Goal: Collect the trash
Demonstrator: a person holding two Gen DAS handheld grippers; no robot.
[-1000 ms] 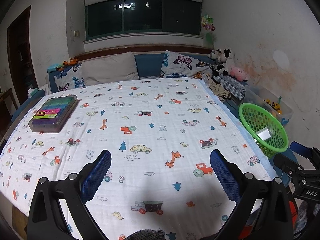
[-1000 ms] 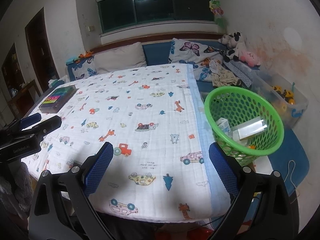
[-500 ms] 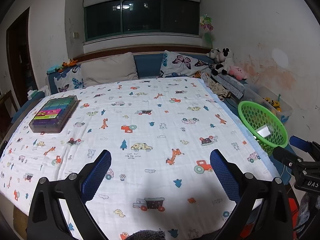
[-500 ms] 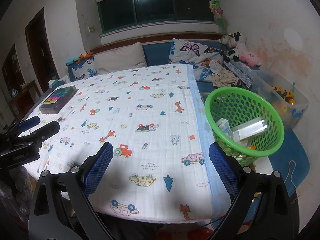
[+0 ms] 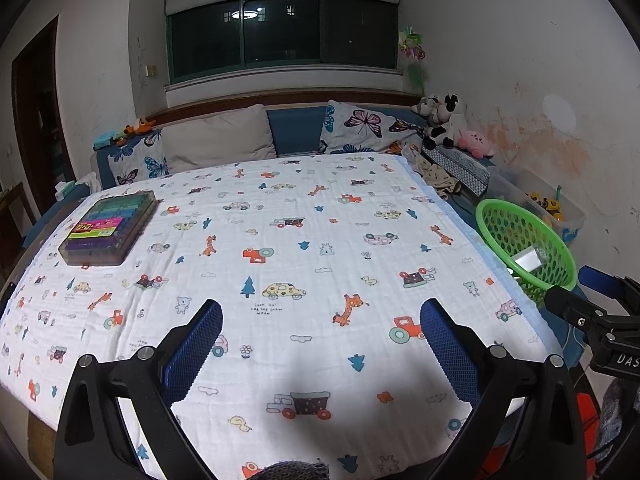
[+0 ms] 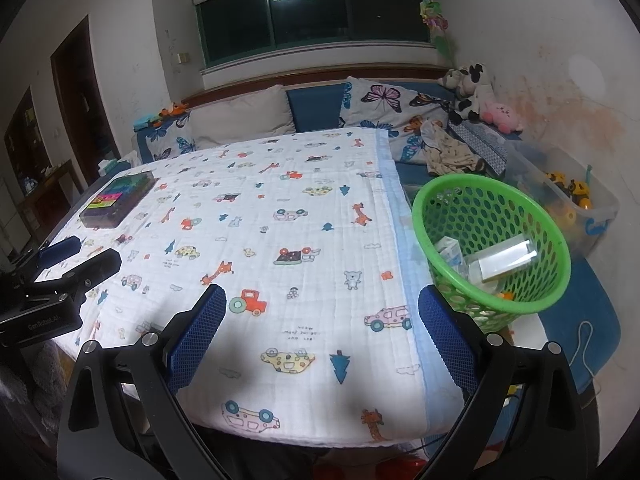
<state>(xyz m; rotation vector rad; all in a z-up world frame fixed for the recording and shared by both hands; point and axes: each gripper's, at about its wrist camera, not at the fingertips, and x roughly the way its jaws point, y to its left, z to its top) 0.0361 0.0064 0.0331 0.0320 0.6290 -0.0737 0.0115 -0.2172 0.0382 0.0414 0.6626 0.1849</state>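
Note:
A green perforated basket stands at the right edge of the table and holds white cartons and packaging; it also shows in the left wrist view. My left gripper is open and empty above the near edge of the patterned cloth. My right gripper is open and empty above the cloth's near right part, left of the basket. Each gripper shows in the other's view: the right gripper at the far right, the left gripper at the far left.
A clear case of coloured items lies on the cloth at the far left. Pillows and plush toys line the back. A clear toy bin stands right of the basket. A blue mat covers the floor.
Both grippers have drawn back slightly from the table, so the basket and case look a little smaller and farther. Both stay open and empty.

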